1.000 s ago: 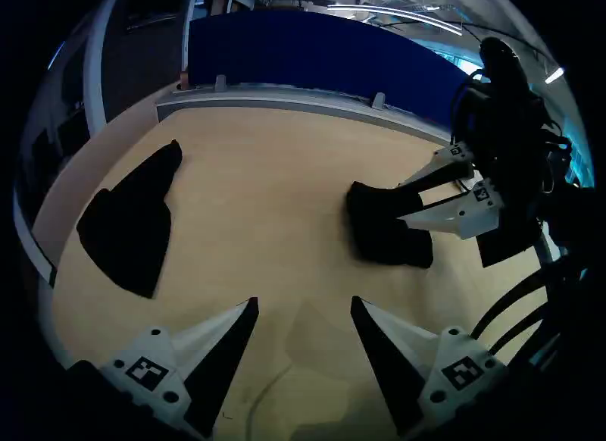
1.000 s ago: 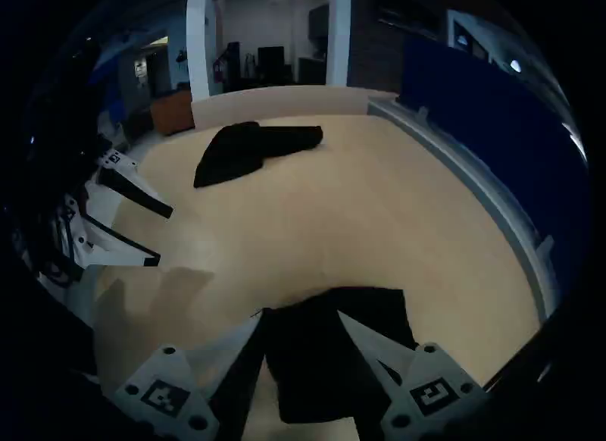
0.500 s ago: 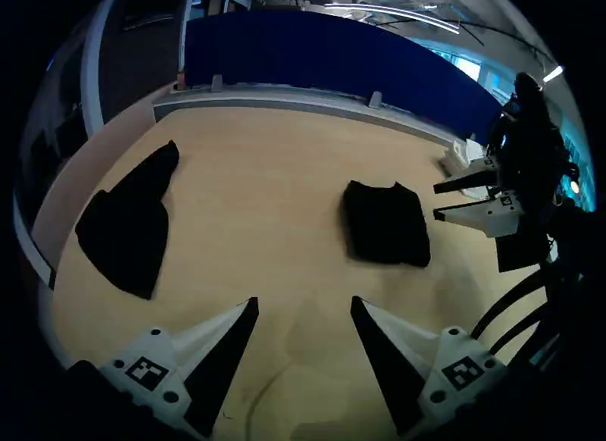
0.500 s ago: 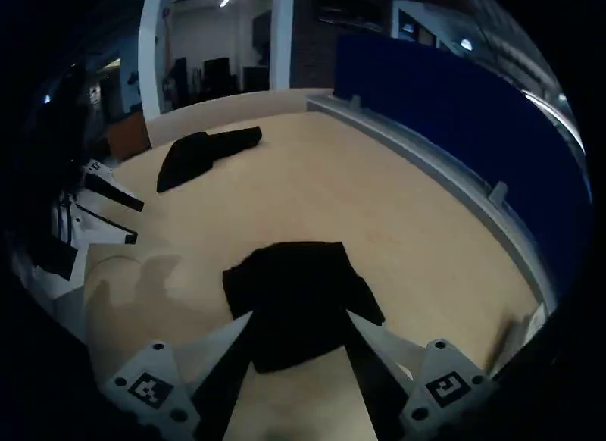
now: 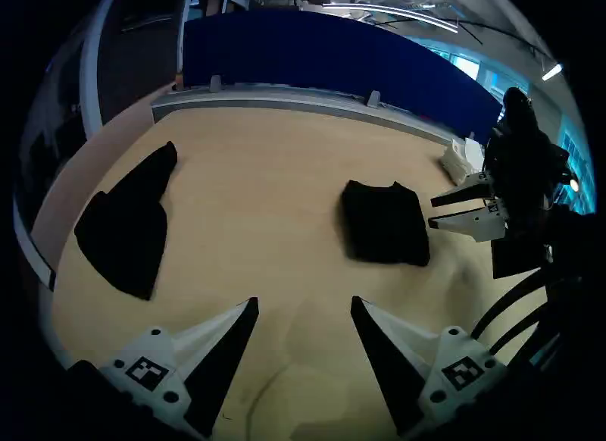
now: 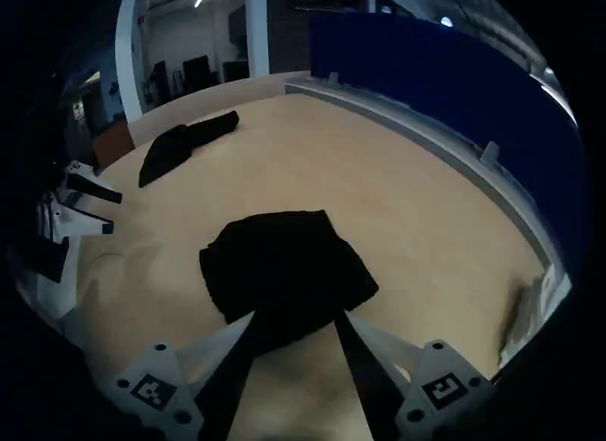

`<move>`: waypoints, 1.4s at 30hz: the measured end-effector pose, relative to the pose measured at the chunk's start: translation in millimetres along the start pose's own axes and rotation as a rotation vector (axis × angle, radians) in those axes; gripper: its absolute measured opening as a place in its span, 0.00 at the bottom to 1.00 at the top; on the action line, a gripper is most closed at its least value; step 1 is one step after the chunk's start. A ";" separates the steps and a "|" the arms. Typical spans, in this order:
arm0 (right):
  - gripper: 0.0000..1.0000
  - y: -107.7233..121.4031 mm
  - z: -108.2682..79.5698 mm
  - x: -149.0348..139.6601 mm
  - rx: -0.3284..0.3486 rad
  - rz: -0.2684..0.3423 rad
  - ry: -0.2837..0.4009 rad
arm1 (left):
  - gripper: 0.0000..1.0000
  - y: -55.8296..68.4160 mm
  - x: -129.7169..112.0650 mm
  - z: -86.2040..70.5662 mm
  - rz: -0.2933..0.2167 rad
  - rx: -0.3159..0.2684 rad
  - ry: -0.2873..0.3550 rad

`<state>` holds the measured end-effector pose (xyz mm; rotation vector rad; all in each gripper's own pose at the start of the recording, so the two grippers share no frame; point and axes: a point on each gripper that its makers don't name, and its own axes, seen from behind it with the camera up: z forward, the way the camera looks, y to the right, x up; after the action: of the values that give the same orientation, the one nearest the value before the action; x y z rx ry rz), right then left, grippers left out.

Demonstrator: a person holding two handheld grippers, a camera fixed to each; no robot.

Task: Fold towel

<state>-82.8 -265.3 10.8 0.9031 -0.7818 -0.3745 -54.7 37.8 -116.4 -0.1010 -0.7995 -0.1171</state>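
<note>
A folded black towel (image 5: 382, 223) lies flat on the light wooden table (image 5: 265, 183), right of the middle. In the right gripper view this towel (image 6: 284, 267) sits just beyond my right gripper (image 6: 295, 320), which is open and holds nothing. Seen from the left gripper view, the right gripper (image 5: 453, 210) hovers just right of the towel without touching it. My left gripper (image 5: 303, 320) is open near the table's front edge, with bare table between its fingers. In the right gripper view the left gripper (image 6: 83, 206) stands at the far left.
A second black cloth (image 5: 125, 229) lies crumpled at the table's left side, also seen as a dark heap (image 6: 182, 142). A blue partition (image 5: 326, 54) and a grey ledge (image 5: 303, 101) border the far edge. A small white object (image 5: 458, 159) rests near the right corner.
The right gripper let go of the folded towel and pulled back to the right, leaving the towel flat on the table. The left gripper has stayed where it was.
</note>
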 end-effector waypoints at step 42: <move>0.15 3.3 9.6 18.9 0.032 0.080 0.011 | 0.90 -14.4 -5.0 1.1 -0.013 0.017 -0.006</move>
<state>-77.3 -279.9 25.4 0.9002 -0.8130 -0.2875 -61.0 24.0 -118.5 -0.0798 -0.8068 -0.1223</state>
